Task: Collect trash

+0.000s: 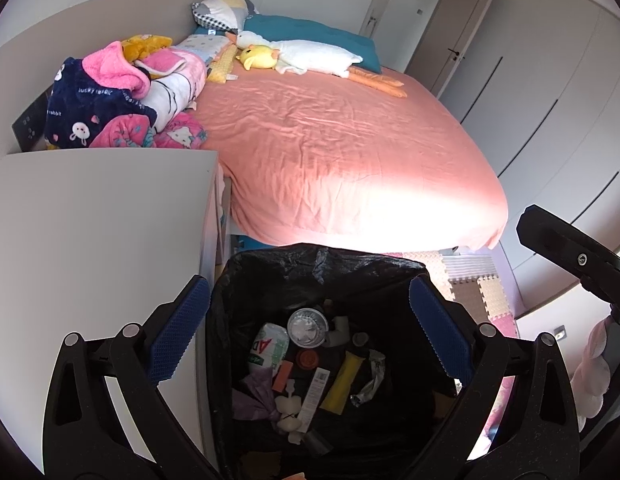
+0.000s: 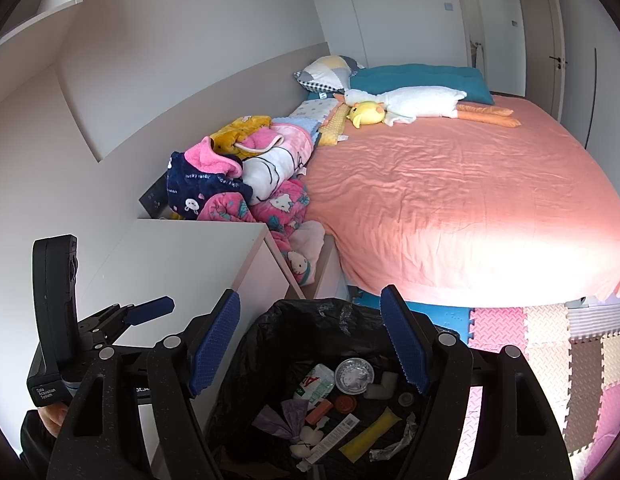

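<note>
A bin lined with a black bag (image 1: pixel 270 276) stands on the floor at the foot of the bed; it also shows in the right wrist view (image 2: pixel 294 320). Inside lie several pieces of trash: a white and green packet (image 1: pixel 268 350), a round foil lid (image 1: pixel 308 326), a yellow tube (image 1: pixel 344 380), crumpled foil (image 1: pixel 372 378) and a purple wrapper (image 1: pixel 254 396). My left gripper (image 1: pixel 310 332) is open and empty above the bin. My right gripper (image 2: pixel 310 344) is open and empty above the same bin. The left gripper shows at the left of the right wrist view (image 2: pixel 150 308).
A white cabinet (image 1: pixel 98 232) stands left of the bin. The bed with a pink sheet (image 1: pixel 350 152) carries folded blankets (image 1: pixel 122 96), pillows and plush toys (image 1: pixel 298 54). Foam floor tiles (image 2: pixel 550 344) lie to the right. Wardrobe doors (image 1: pixel 550 92) line the right wall.
</note>
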Demonstrator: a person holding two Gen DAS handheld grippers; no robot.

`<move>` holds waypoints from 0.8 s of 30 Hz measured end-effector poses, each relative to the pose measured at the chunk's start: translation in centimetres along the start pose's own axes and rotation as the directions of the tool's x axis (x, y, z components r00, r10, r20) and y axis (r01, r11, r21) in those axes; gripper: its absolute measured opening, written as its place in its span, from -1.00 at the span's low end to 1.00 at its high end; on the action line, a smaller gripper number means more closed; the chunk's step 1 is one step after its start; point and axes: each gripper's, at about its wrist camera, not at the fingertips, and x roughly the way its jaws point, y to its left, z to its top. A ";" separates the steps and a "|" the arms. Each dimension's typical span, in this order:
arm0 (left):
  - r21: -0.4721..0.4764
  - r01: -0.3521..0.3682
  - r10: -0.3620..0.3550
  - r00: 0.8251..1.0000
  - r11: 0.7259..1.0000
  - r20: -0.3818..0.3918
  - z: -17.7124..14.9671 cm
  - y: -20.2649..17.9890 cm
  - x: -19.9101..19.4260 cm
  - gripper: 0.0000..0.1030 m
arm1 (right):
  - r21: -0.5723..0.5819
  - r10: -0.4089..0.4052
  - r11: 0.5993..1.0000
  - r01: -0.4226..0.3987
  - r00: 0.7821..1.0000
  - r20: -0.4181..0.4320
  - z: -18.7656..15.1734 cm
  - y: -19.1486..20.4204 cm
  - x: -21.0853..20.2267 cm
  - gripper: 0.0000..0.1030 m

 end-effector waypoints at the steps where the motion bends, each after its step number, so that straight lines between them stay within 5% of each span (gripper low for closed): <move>1: 0.002 -0.002 0.002 1.000 1.000 0.001 0.0 -0.1 0.0 0.87 | 0.001 0.001 1.000 -0.001 1.000 0.000 0.0 0.0 0.0 0.42; 24: 0.034 -0.037 0.037 0.999 0.999 0.003 0.4 -0.2 0.4 0.87 | 0.000 0.001 1.000 -0.001 1.000 -0.004 0.2 -0.1 0.1 0.42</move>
